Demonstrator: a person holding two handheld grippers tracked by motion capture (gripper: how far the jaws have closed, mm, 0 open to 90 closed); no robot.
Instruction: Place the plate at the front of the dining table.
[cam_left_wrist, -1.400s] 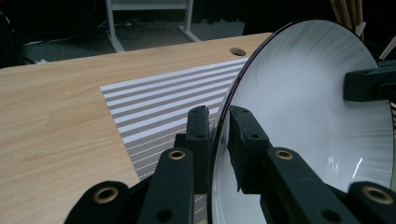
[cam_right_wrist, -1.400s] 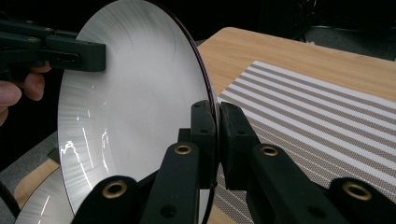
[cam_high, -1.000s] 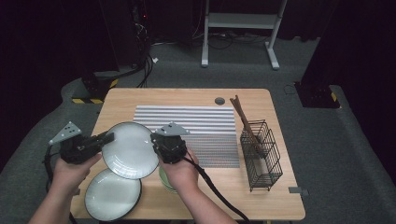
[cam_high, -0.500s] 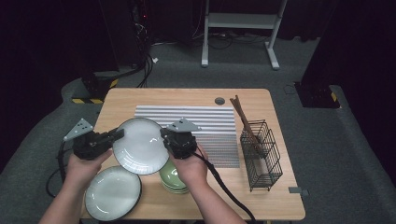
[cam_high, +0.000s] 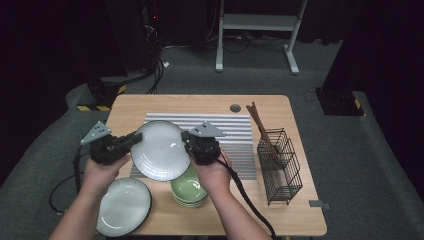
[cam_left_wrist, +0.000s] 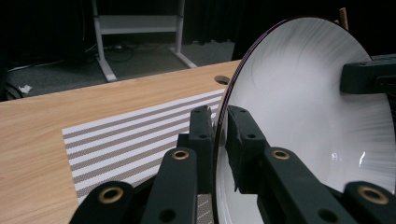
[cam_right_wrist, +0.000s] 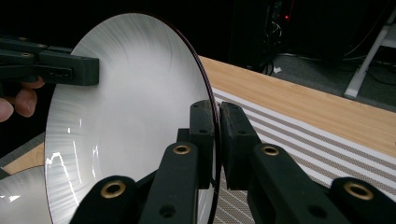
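We hold the white plate (cam_high: 160, 150) above the striped mat (cam_high: 235, 135), left gripper (cam_high: 131, 141) clamped on its rim at nine o'clock, right gripper (cam_high: 186, 140) at three. The wire rack (cam_high: 280, 167) lies toward three o'clock, nearer the right hand. The gripper views show each pair of jaws pinching the rim; the high view adds the green bowls (cam_high: 187, 192) beneath.

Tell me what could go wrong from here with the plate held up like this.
1. Both grippers, left and right, pinch only the thin rim of the plate from opposite sides; if the hands drift apart or twist, it may slip out.
2. A drop could strike the green bowls or the second plate right below.
3. Carried farther right, it might knock the wire basket holding chopsticks.
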